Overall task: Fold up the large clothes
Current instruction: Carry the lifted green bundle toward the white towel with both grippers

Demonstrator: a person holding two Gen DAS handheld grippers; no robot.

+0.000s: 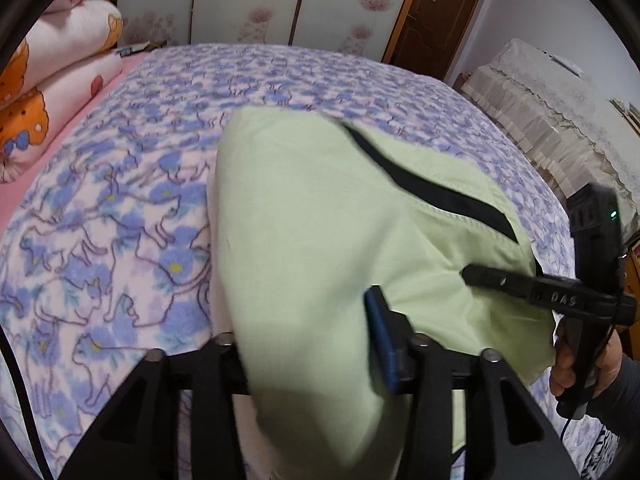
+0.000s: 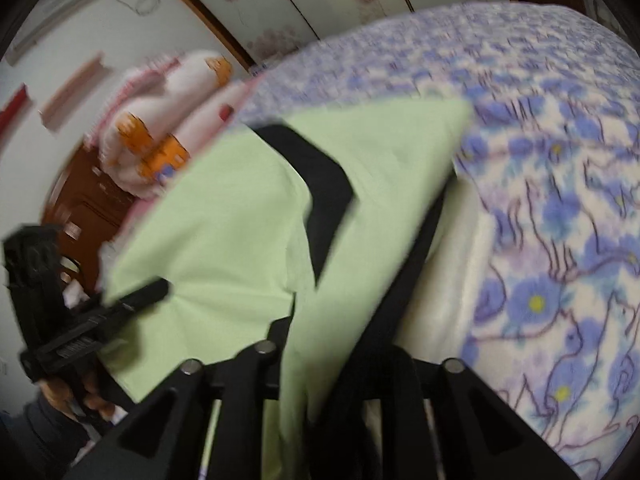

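A pale green garment [image 1: 320,216] with a black stripe [image 1: 424,188] hangs lifted over the bed, its far end resting on the blanket. It also fills the right wrist view [image 2: 224,240], blurred. My left gripper [image 1: 312,344] is shut on the near edge of the garment; cloth covers its left finger, the blue pad [image 1: 380,332] of the right finger shows. My right gripper [image 1: 472,274] comes in from the right, shut on the garment's right edge. In the right wrist view the right gripper [image 2: 332,344] has cloth between its fingers, and the left gripper [image 2: 160,290] pinches the cloth at left.
The bed has a purple flower-and-cat blanket [image 1: 120,208]. Folded pink and orange quilts [image 1: 48,68] lie at the far left. A panelled floral wardrobe [image 1: 248,0] and a brown door [image 1: 436,20] stand behind. A lace-covered cabinet [image 1: 560,100] is at right.
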